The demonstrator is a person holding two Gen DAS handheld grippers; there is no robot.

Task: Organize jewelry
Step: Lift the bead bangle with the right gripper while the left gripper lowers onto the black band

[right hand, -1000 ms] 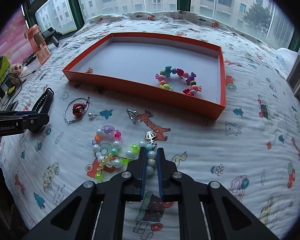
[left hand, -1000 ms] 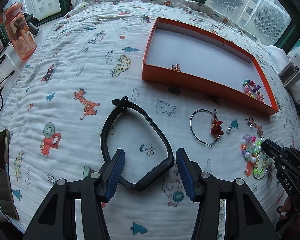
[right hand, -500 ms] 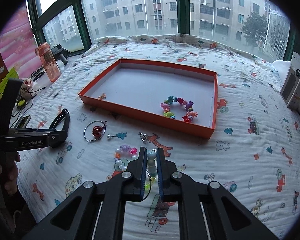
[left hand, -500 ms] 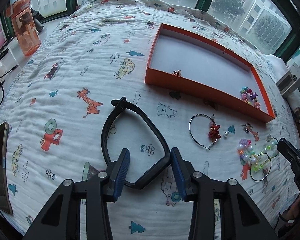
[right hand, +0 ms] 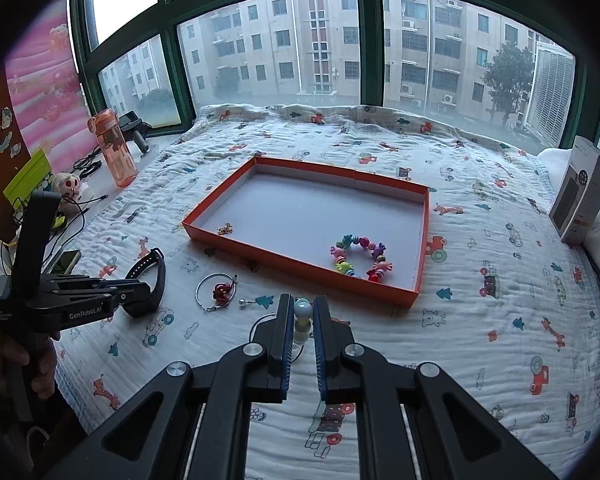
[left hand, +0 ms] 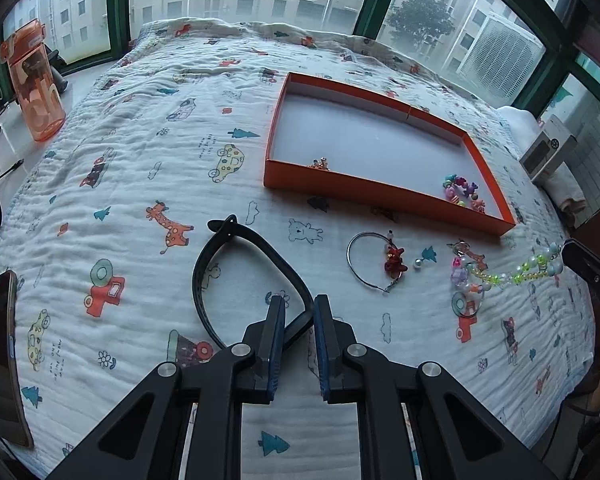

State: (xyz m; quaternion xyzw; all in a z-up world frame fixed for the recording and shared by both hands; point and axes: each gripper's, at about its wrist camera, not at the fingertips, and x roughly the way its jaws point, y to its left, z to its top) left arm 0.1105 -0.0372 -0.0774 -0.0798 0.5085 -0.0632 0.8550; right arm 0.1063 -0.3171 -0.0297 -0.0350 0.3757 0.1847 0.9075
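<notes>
Your right gripper (right hand: 302,326) hides most of the bead bracelet (right hand: 302,312); only two beads show between its jaws. The black band (left hand: 236,280) disappears behind your left gripper (left hand: 299,332), so contact is unclear. The small trinket (left hand: 320,165) in the orange tray (left hand: 380,192) is too tiny to identify.

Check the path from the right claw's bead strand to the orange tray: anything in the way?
Nothing visible blocks it. The right claw holds the bead strand short of the orange tray; only bare blanket and the tray's low near wall lie ahead. The hoop bracelet sits off to the left.
</notes>
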